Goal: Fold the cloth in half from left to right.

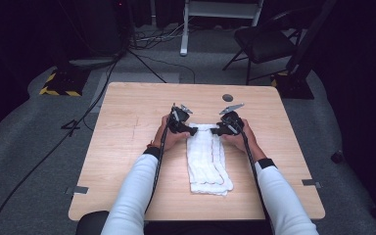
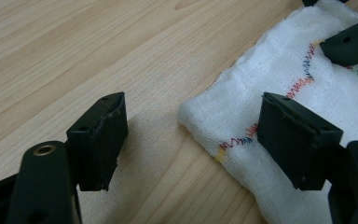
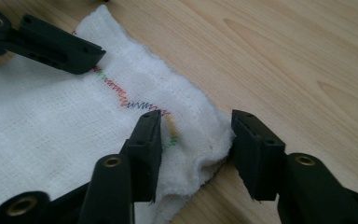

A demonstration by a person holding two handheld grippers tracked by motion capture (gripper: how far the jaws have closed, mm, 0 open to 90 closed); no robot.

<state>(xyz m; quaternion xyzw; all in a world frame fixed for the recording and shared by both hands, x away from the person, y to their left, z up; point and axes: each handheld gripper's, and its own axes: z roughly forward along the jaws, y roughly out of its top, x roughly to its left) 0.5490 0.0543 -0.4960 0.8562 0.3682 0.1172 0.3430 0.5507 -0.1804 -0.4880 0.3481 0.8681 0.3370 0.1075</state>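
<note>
A white folded cloth [image 1: 208, 161] with a coloured zigzag stitch lies lengthwise on the wooden table [image 1: 127, 147]. Both grippers are at its far end. My left gripper [image 1: 194, 131] is at the far left corner. In the left gripper view it [image 2: 193, 116] stands open, one jaw over bare wood, the other over the cloth [image 2: 270, 70], with the corner lying flat between them. My right gripper [image 1: 214, 131] is at the far right corner. In the right gripper view both jaws of it [image 3: 196, 122] touch the cloth [image 3: 37, 121], whose corner bunches up between them.
A small dark round disc [image 1: 227, 97] sits near the table's far edge. Beyond the table stand a black chair [image 1: 264, 44] and a white frame [image 1: 220, 14], with cables on the grey floor. Bare wood lies left and right of the cloth.
</note>
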